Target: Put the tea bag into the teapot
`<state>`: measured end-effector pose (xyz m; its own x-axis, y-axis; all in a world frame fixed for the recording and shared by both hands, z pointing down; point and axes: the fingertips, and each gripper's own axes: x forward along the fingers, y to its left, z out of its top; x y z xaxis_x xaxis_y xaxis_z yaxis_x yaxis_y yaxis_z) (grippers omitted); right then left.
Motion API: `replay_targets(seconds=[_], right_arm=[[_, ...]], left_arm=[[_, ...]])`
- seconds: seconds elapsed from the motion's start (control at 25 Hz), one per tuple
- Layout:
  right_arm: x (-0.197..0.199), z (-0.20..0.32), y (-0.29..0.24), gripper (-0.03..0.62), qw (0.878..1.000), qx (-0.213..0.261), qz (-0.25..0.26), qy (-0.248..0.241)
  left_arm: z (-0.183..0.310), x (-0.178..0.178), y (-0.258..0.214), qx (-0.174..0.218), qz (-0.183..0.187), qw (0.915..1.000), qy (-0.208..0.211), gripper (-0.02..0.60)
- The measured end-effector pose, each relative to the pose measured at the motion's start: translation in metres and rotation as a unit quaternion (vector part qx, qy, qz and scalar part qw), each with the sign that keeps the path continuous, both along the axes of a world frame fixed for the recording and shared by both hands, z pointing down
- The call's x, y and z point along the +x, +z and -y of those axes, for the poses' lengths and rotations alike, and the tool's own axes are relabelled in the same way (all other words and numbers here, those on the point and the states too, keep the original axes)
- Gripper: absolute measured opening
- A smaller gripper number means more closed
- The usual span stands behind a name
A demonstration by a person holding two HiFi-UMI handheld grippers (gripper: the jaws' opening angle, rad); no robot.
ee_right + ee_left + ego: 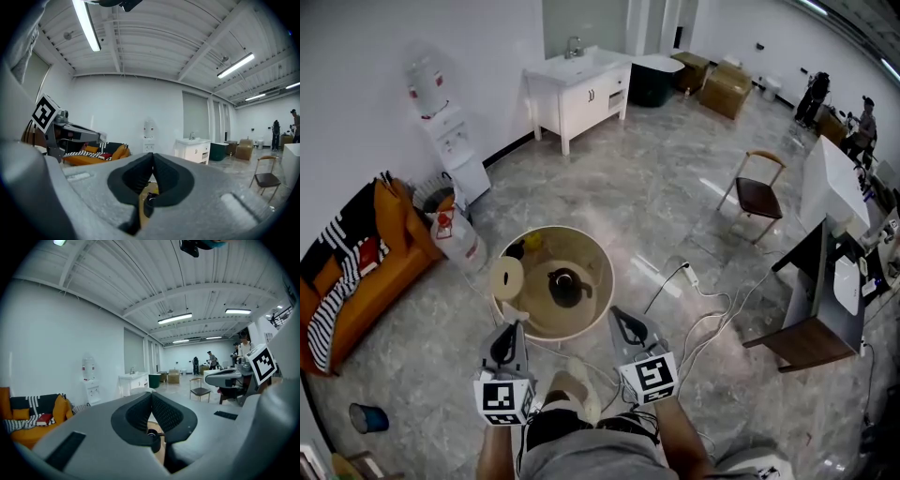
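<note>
- Left gripper (517,323) and right gripper (616,311): fingers pressed together, empty, at the round bench's (598,255) near rim.
- The teapot (565,286) sits mid-bench; the small yellow thing (532,242) beyond it is probably the tea bag.
- Risk: reaching across could topple the teapot.

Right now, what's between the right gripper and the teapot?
Only bare tabletop, in the head view: nothing stands between the right gripper and the teapot.

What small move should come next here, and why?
Probably open the left gripper: its jaws are together on nothing, like those of the right gripper, and both hover at the near edge of the round table with the teapot.
</note>
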<state>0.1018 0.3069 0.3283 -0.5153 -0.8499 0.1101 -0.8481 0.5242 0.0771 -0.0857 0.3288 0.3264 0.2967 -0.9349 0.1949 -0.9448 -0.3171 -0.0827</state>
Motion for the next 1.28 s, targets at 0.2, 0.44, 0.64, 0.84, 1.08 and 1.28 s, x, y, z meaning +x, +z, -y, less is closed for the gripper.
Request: replay_targets(seconds=[0.2, 0.44, 0.64, 0.84, 1.08, 1.28], right_arm=[[-0.002, 0.035, 0.007, -0.002, 1.000, -0.005, -0.005, -0.006], [0.001, 0.100, 0.011, -0.002, 1.000, -0.013, -0.010, -0.014], [0.006, 0.155, 0.012, -0.002, 0.999, -0.019, -0.016, -0.027], [0.006, 0.210, 0.019, -0.002, 0.999, -0.029, -0.012, -0.037], [0.002, 0.269, 0.022, -0.002, 0.998, -0.033, -0.010, -0.054], [-0.011, 0.311, 0.027, -0.002, 0.997, -0.041, -0.010, -0.072]], left_arm=[[0.034, -0.001, 0.003, -0.001, -0.001, 1.0000, -0.004, 0.015], [0.098, 0.005, 0.013, -0.012, -0.007, 0.9999, -0.008, 0.015], [0.153, 0.017, 0.015, -0.021, -0.015, 0.9996, -0.012, 0.016], [0.203, 0.024, 0.023, -0.029, -0.018, 0.9993, -0.014, 0.017], [0.259, 0.024, 0.025, -0.031, -0.023, 0.9988, -0.029, 0.016], [0.294, 0.016, 0.024, -0.027, -0.023, 0.9983, -0.046, 0.016]])
